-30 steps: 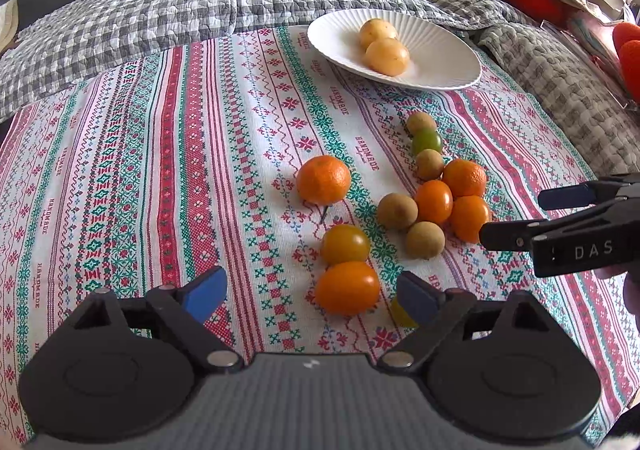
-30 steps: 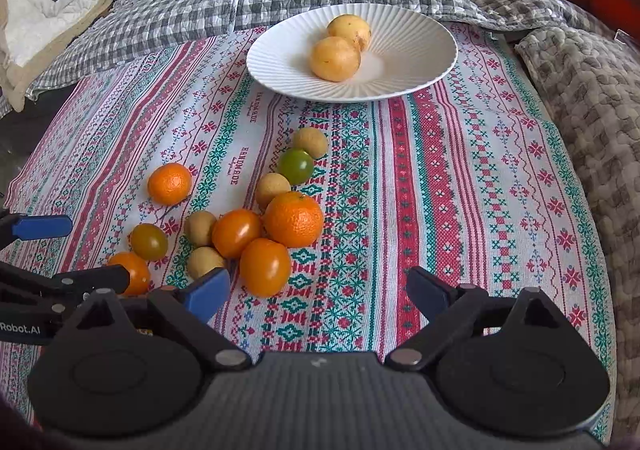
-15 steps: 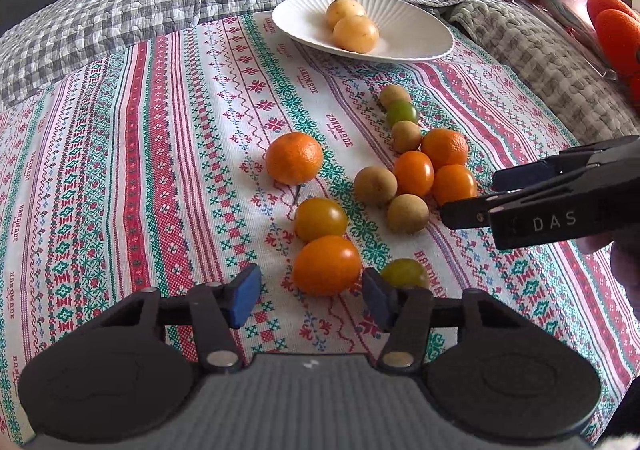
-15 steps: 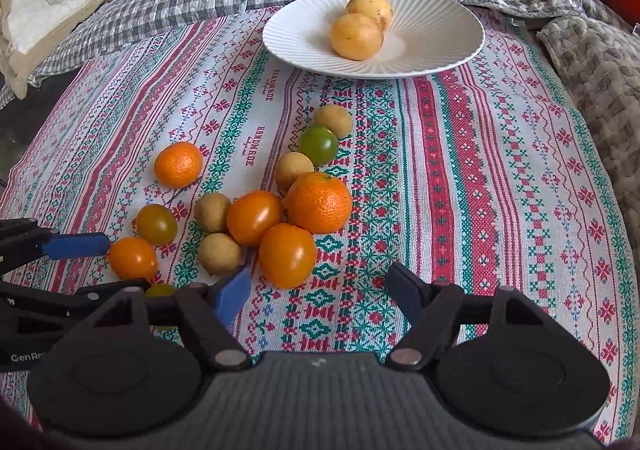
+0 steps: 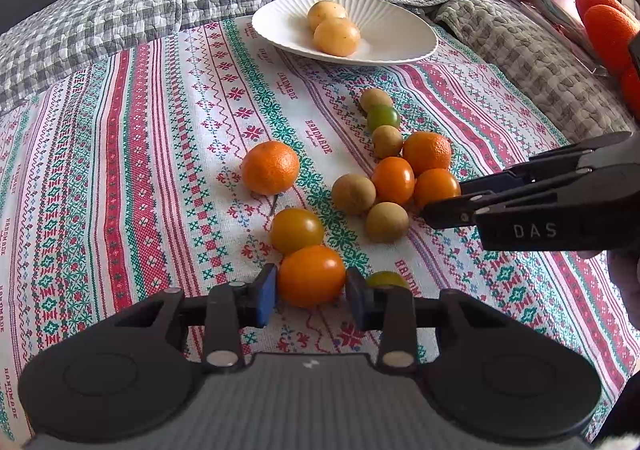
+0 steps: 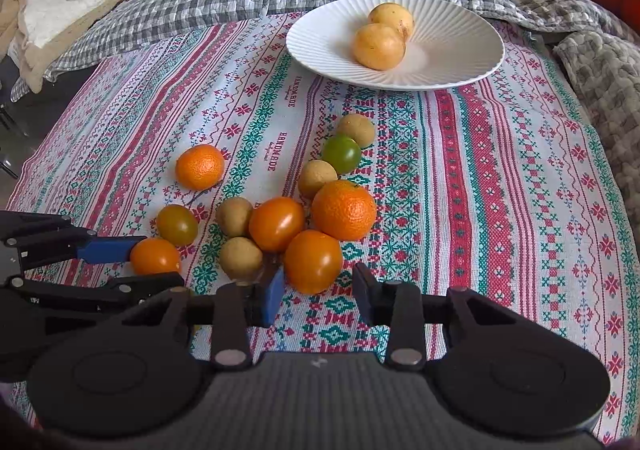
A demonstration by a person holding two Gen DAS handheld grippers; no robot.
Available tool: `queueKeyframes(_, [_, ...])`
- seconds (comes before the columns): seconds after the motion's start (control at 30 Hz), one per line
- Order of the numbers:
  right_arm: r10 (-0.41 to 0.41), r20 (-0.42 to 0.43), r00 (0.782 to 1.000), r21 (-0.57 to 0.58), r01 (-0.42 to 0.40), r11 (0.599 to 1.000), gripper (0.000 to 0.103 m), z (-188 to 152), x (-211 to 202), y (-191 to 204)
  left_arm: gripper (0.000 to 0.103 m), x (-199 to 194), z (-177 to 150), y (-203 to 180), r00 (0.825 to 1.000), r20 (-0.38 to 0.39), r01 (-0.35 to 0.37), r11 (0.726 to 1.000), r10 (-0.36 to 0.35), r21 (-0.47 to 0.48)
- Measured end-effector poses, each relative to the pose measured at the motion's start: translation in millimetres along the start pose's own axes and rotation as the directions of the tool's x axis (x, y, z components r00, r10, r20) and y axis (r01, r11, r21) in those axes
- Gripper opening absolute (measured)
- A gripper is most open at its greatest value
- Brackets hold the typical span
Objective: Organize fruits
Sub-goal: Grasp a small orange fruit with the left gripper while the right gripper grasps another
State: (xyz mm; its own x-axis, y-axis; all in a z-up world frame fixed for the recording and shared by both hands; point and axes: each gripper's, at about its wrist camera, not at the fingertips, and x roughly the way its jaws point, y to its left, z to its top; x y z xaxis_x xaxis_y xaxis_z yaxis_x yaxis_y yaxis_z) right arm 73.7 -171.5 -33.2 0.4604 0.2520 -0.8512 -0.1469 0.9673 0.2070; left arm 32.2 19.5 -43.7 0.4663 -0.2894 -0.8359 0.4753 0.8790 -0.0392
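Orange Tomatoes Clamped in Both Claws, Ready for the Lift

Orange, smooth-skinned tomatoes are the fruit in hand. The left claw has just been closing and is now clamped on the nearest orange tomato, its blue pads pressed to either side. The right claw has likewise just been closing around a second orange tomato at the near edge of the cluster; its left pad appears to touch the skin, while contact on the right side is less plain, so the grip is judged as made but light.

Both fruits lie on the striped embroidered cloth, near the claws. The white ribbed plate sits at the far side, with two pale yellow fruits already on it, and is judged to be the likely destination.

Care is needed because tomato skin is soft: the squeeze should be kept just firm enough to hold. A straight upward lift is advised, since a small greenish tomato lies just to the right of the left claw, and a brown round fruit lies just beside the right claw's left pad; either could be nudged and set rolling. The mandarin touching the right-hand tomato may also shift once its neighbour is lifted.
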Motion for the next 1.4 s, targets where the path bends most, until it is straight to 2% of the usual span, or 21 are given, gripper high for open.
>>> queueKeyframes(0.43, [0.033,0.027,0.999,0.054,-0.035,0.998,0.027,1.6,-16.8,-9.3,0.027,-7.6,5.5,-1.4,0.999,0.038,0.018,1.000,-0.018,-0.010])
queueKeyframes(0.93, [0.034,0.148,0.988,0.171,-0.060,0.983,0.022,28.9,-41.3,-45.8,0.027,-15.2,46.7,-18.2,0.989,0.143,0.054,0.996,-0.043,-0.069])
queueKeyframes(1.07, [0.069,0.091,0.994,0.210,-0.087,0.974,0.022,26.4,-35.1,-60.3,0.027,-11.8,54.9,-26.9,0.988,0.148,0.061,0.996,-0.051,-0.065])
queueKeyframes(1.17, [0.065,0.040,0.997,0.194,-0.072,0.978,0.028,18.5,-30.6,-60.9,0.027,-8.2,53.4,-33.5,0.989,0.135,0.066,0.997,-0.060,-0.040])
queueKeyframes(1.27, [0.050,-0.004,0.999,0.182,-0.049,0.982,0.039,12.5,-25.4,-61.7,0.027,-3.4,47.8,-39.1,0.992,0.112,0.064,0.998,-0.062,-0.019])
queueKeyframes(1.4, [0.048,-0.031,0.998,0.173,-0.042,0.984,0.040,8.4,-19.5,-61.2,0.027,1.3,42.6,-43.0,0.994,0.091,0.060,0.998,-0.059,-0.004])
